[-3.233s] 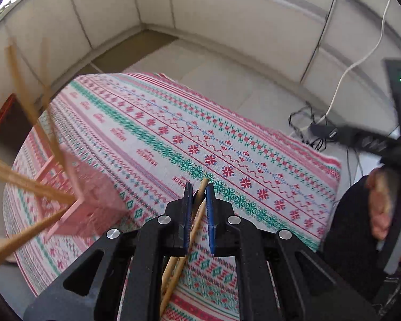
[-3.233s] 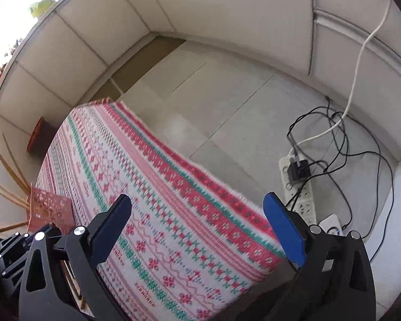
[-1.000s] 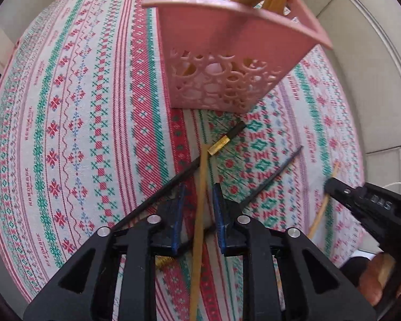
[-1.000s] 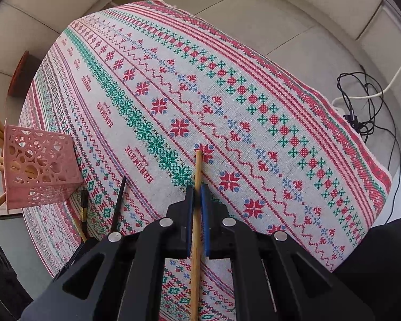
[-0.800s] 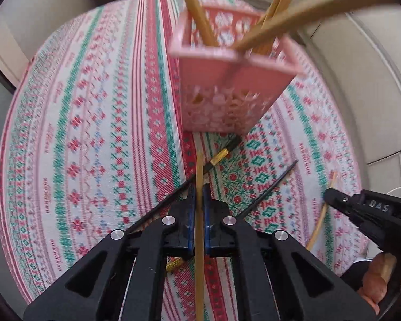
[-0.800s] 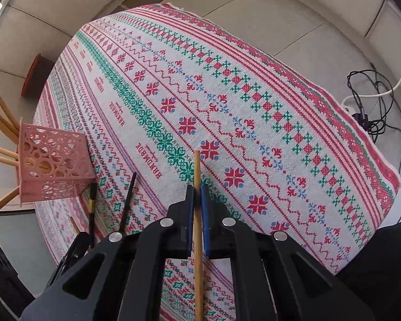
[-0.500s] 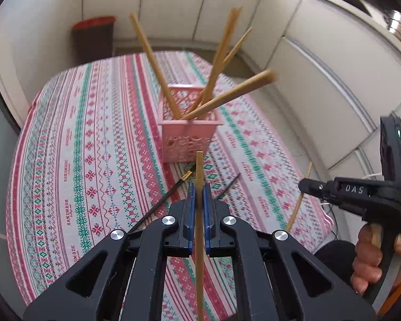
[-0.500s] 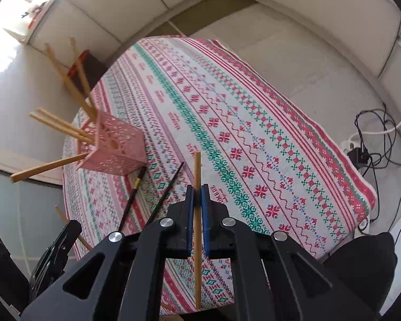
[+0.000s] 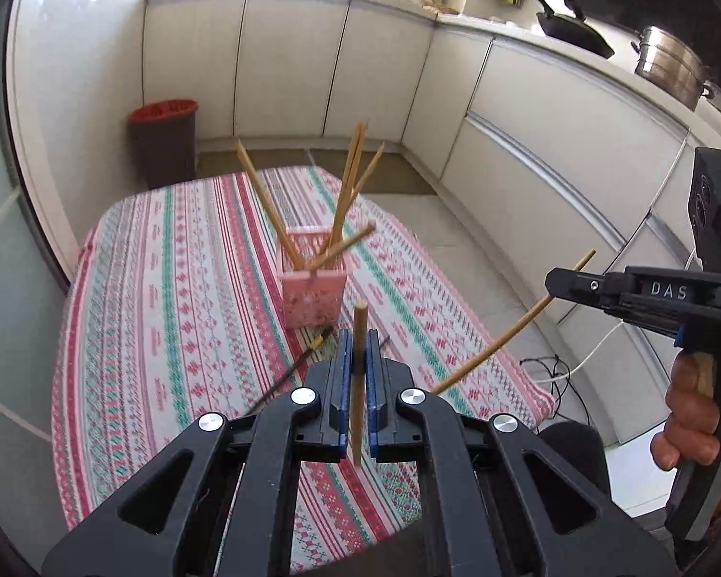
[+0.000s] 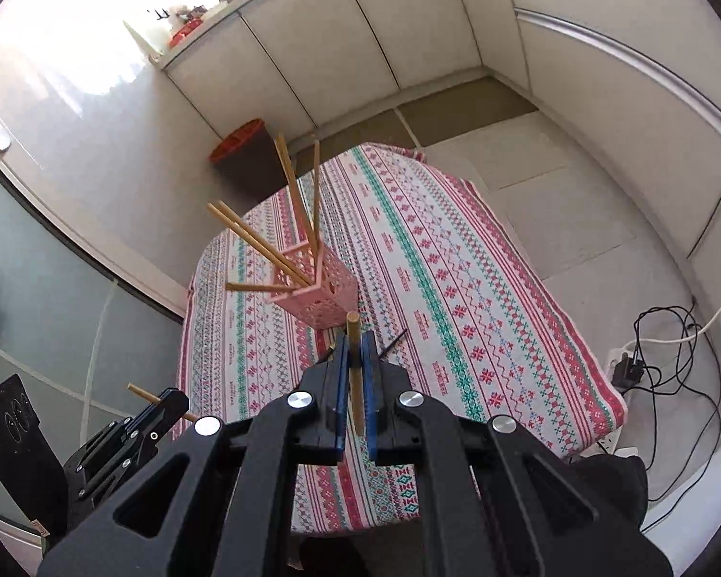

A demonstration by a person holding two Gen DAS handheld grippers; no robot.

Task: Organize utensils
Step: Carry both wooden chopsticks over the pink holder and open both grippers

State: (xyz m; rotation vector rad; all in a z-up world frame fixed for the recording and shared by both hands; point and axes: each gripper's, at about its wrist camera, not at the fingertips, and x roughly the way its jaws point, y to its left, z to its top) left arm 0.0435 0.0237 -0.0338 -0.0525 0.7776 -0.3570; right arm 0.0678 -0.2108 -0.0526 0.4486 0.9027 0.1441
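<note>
A pink openwork basket [image 9: 312, 300] [image 10: 319, 305] stands on the patterned tablecloth [image 9: 168, 298] [image 10: 456, 288] with several wooden chopsticks leaning out of it. My left gripper [image 9: 355, 341] is shut on a wooden chopstick [image 9: 358, 365], held well above the table and in front of the basket. My right gripper [image 10: 355, 344] is shut on another wooden chopstick [image 10: 355, 375], also raised; in the left wrist view that right gripper [image 9: 553, 283] shows at the right with its chopstick [image 9: 504, 332] slanting down. Two dark chopsticks [image 9: 293, 368] [image 10: 394, 339] lie on the cloth just below the basket.
A dark bin with a red rim [image 9: 163, 144] [image 10: 242, 149] stands on the floor beyond the table. White cabinets [image 9: 528, 144] run around the room. A power strip with cables [image 10: 634, 370] lies on the floor at the right. A hand [image 9: 687, 408] grips the right tool.
Both grippers rose from the cloth, each with a wooden chopstick, and tipped up so the basket now sits farther off. The left jaws closed on their chopstick about a second ago.
</note>
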